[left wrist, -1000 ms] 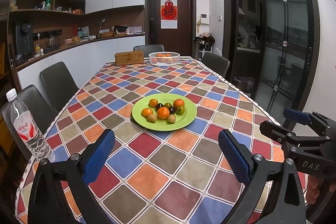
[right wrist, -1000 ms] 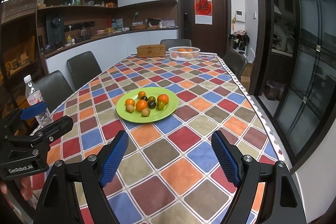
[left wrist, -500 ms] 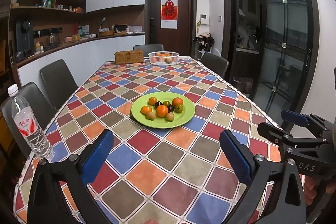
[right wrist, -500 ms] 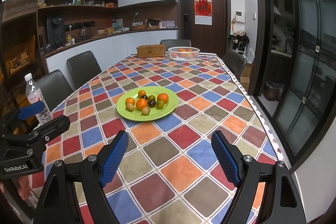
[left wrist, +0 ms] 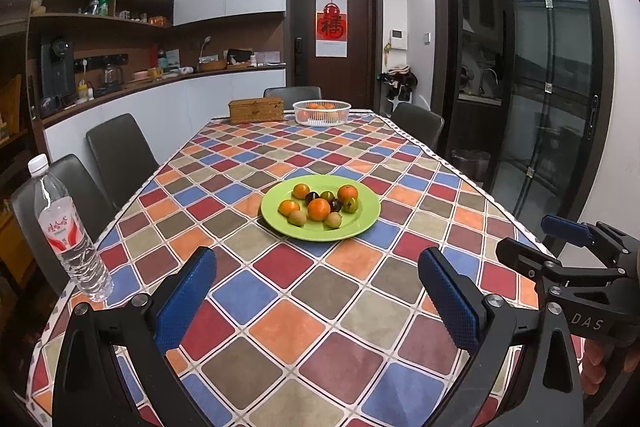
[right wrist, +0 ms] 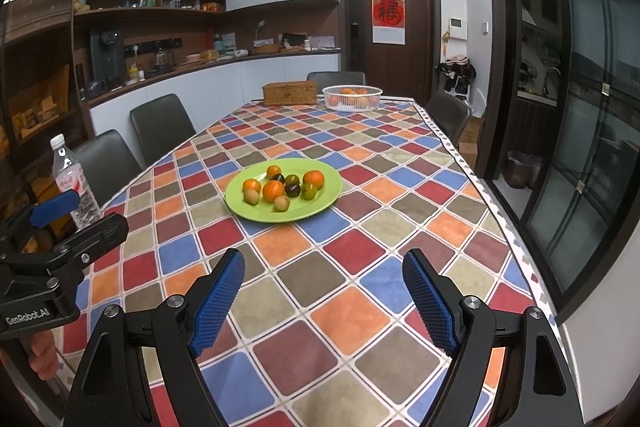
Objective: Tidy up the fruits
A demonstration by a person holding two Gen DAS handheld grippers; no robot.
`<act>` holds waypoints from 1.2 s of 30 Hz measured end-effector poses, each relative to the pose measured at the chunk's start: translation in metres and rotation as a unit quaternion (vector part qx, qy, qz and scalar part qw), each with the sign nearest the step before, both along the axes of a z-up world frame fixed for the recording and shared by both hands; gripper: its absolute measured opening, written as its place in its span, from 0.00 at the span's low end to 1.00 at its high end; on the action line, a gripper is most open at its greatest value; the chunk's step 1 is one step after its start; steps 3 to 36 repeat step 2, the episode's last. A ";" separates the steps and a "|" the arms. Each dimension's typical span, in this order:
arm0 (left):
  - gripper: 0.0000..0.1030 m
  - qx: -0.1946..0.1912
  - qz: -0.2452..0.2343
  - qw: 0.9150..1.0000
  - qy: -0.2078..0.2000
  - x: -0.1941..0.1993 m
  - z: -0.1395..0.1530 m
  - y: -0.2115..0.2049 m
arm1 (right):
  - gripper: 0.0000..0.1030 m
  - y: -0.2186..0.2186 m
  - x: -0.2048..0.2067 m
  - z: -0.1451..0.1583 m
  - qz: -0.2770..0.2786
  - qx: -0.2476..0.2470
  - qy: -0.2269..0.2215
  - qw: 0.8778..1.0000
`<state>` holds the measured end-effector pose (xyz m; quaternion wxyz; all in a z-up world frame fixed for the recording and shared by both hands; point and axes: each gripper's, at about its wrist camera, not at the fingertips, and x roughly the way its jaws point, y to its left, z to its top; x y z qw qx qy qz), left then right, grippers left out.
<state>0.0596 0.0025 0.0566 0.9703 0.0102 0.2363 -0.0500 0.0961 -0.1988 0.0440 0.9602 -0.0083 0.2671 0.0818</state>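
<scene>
- Green plate point(left wrist: 320, 231) at centre frame in the left wrist view, on the checked tabletop point(left wrist: 280, 327); slightly left of centre in the right wrist view point(right wrist: 256, 211).
- On the plate, a loose cluster of small fruit point(left wrist: 319, 209): orange ones, dark plum-like ones, green ones, brownish ones, some touching, none sorted by kind.
- At the far end of the tabletop, upper centre of frame, a white basket point(left wrist: 321, 113) with more orange fruit inside, just beside a woven box point(left wrist: 256, 110).
- Left tool point(left wrist: 316, 301) low in its frame, blue pads well apart, nothing between them, held above the near tabletop.
- Right tool point(right wrist: 324, 301) likewise spread wide and empty, hovering over the near squares.
- Key relation: plate straight ahead and up-frame of both tools, well apart from each; dead centre between the left pads, a little left of the right tool's midline. Neither clearly nearer.
- No long axis worth noting on the round fruit; approach angle free, but neighbours crowd each piece.
- Water bottle point(left wrist: 66, 227) upright at left edge of frame, close to the tabletop edge, clear of the path forward.
- Scene fits either a mixed pile awaiting sorting or fruit already gathered onto one plate; cannot tell which.
</scene>
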 end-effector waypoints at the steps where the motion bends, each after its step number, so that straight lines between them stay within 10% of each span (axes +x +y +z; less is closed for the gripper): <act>1: 1.00 0.000 0.000 1.000 0.001 0.000 -0.001 0.001 | 0.79 0.000 0.000 0.000 -0.001 0.000 0.000 1.000; 36: 1.00 -0.001 -0.001 1.000 0.001 -0.001 -0.001 0.000 | 0.79 0.000 0.000 0.000 0.000 0.000 0.000 1.000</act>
